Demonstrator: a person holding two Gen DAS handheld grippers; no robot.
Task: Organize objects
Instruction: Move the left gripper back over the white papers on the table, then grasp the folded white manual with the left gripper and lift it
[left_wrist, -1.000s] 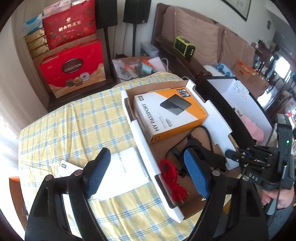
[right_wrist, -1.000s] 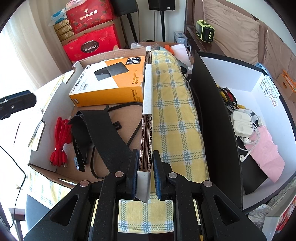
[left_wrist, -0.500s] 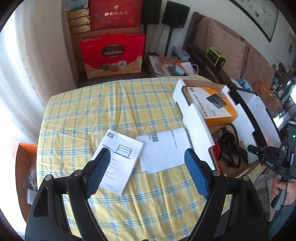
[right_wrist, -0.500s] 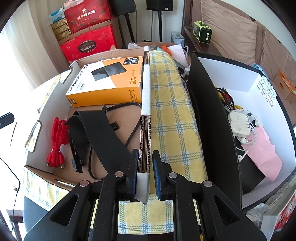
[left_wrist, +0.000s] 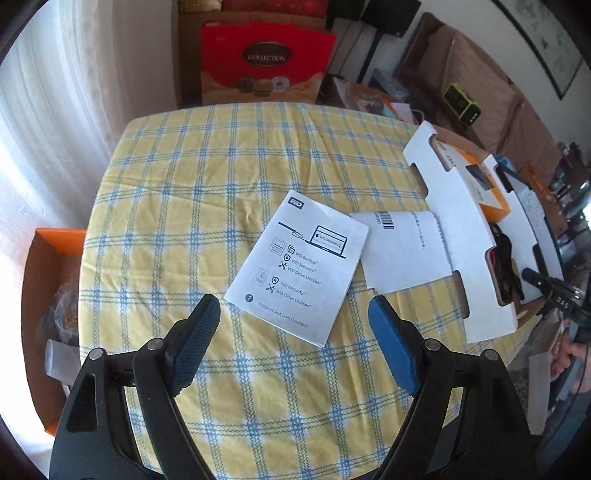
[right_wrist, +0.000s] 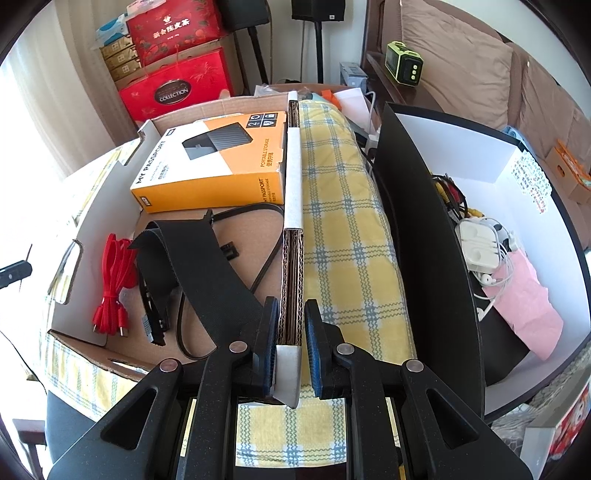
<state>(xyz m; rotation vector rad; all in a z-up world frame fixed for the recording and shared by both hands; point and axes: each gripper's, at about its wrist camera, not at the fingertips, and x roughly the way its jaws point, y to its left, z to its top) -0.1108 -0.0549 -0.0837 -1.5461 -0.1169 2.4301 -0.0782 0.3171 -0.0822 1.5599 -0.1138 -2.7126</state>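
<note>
My left gripper (left_wrist: 293, 325) hangs open over the checked tablecloth (left_wrist: 229, 166), just short of a white WD leaflet (left_wrist: 297, 264); nothing sits between its blue pads. A second white sheet with a barcode (left_wrist: 404, 251) lies right of the leaflet, against the cardboard box (left_wrist: 454, 236). My right gripper (right_wrist: 291, 334) is shut on the near end of that box's corrugated side wall (right_wrist: 293, 236). Inside the box lie an orange My Passport carton (right_wrist: 218, 162), a red cable (right_wrist: 116, 284) and a black strap (right_wrist: 195, 269) with black cords.
A black-walled white bin (right_wrist: 498, 206) with earphones, cables and a pink cloth stands right of the box. An orange box (left_wrist: 48, 295) sits beside the table's left edge. Red gift boxes (left_wrist: 266, 62) stand behind the table. A person's hand (left_wrist: 570, 354) shows at the right.
The left gripper swung left, away from over the cardboard box, and came down over the two papers on the cloth. The right gripper kept its hold on the box wall without moving.
</note>
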